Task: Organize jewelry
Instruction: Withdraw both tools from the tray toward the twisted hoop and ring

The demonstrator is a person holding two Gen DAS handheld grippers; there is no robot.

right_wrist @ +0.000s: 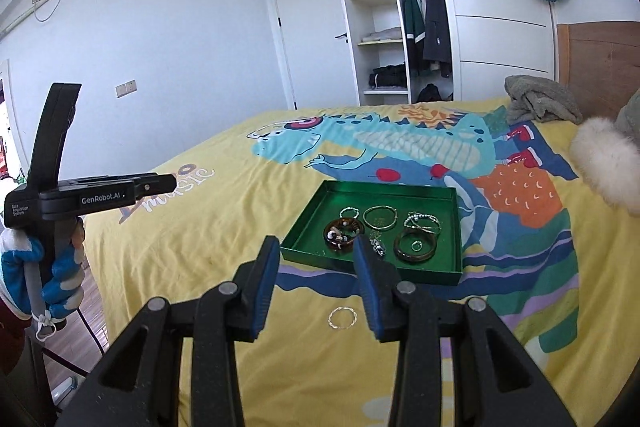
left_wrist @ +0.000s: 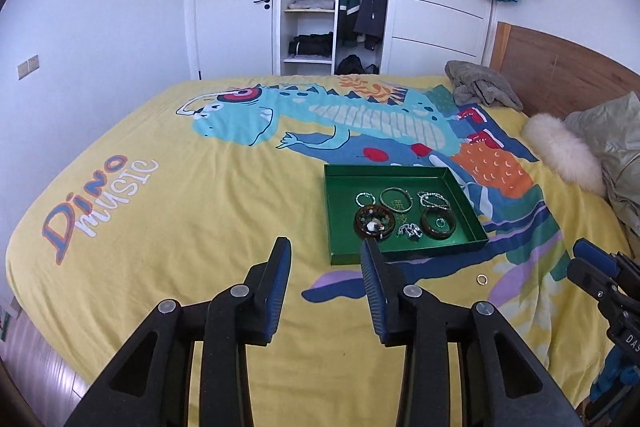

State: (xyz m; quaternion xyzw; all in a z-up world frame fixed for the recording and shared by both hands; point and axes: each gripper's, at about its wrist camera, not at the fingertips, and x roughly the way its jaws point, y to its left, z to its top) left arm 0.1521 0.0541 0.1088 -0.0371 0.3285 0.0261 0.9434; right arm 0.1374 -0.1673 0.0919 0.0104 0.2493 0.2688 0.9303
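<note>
Bracelets and bangles already lie in the green tray [right_wrist: 304, 223], one silver ring [right_wrist: 342, 317] remains on the bedspread [right_wrist: 200, 267], both grippers' jaws apart and empty.

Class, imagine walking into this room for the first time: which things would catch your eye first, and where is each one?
Most striking is the yellow bedspread with its big blue dinosaur print, covering the whole bed. On it, toward the headboard side, sits a green tray holding several bracelets and rings, while one small silver ring lies loose on the bedspread just in front of it, between the open fingers of the right claw.
</note>
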